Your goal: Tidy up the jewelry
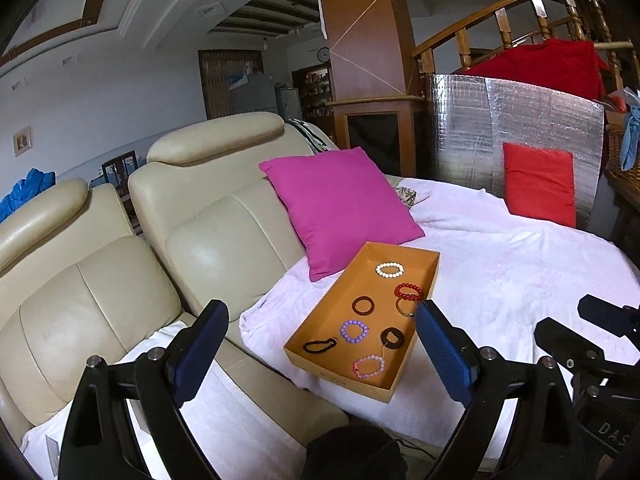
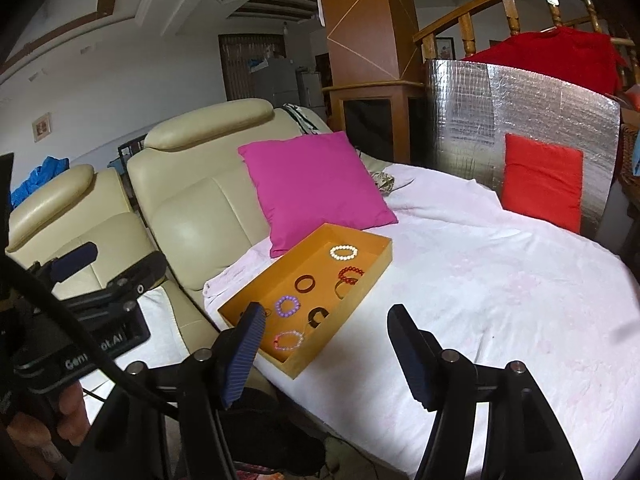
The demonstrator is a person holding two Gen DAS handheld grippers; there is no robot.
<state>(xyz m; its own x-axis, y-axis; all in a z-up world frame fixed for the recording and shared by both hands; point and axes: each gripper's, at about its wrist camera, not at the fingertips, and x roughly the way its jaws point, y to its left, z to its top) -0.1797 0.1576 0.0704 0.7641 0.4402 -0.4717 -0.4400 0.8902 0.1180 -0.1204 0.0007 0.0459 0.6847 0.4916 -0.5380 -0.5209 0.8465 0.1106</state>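
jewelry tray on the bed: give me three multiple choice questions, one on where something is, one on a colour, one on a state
1. Where does the white bead bracelet lie in the orange tray?
A. at the end nearest the magenta pillow
B. at the end nearest the grippers
C. outside the tray

2. What colour is the bead bracelet beside the dark ring, toward the near end?
A. green
B. purple
C. yellow

3. How are the left gripper and right gripper?
A. both shut on bracelets
B. one open, one shut
C. both open and empty

Answers: 1 A, it sits at the tray's far end by the pillow. 2 B, the purple bracelet shows there. 3 C, each pair of fingers stands wide apart, holding nothing.
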